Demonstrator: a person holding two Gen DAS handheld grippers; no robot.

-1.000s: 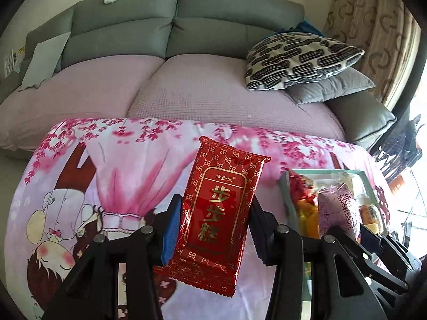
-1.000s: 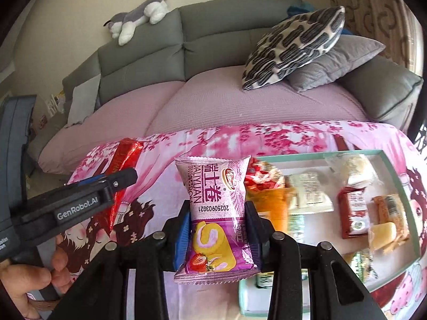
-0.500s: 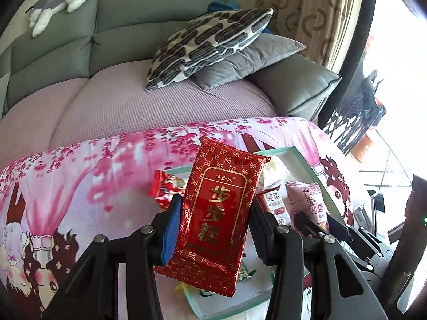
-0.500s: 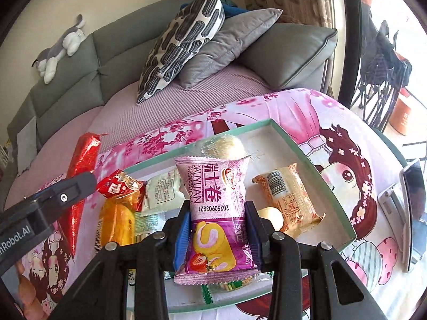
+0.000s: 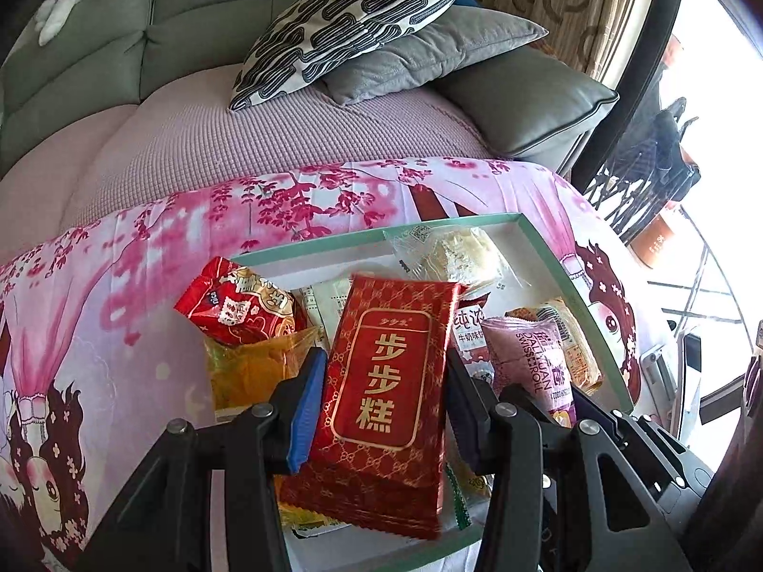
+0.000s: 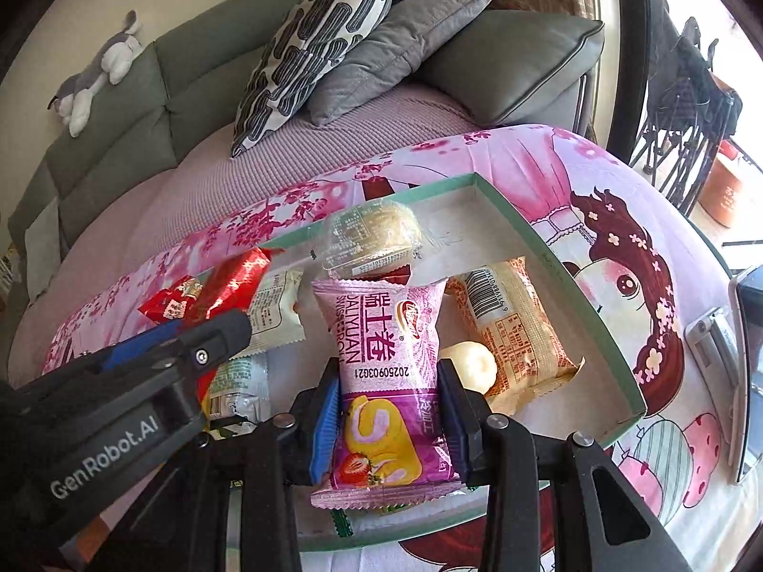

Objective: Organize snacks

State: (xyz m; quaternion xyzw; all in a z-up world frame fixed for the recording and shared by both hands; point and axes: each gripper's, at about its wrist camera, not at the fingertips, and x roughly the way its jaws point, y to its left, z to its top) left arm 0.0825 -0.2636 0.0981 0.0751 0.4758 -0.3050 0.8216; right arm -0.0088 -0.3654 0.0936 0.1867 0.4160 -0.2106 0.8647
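Observation:
My left gripper is shut on a red snack packet with gold lettering and holds it over the left part of the green-rimmed tray. My right gripper is shut on a pink Swiss roll packet and holds it over the tray's middle. The left gripper also shows in the right wrist view, close on the left. The tray holds several packets: a small red one, an orange one, a clear-wrapped cake and a beige barcode packet.
The tray lies on a pink cartoon-print cloth over a low table. A grey sofa with a patterned pillow stands behind. A phone or tablet lies at the table's right edge. A plush toy sits on the sofa back.
Both grippers have swung right from the bare cloth to above the tray and come closer to it, each still holding its packet. The two grippers are closer together.

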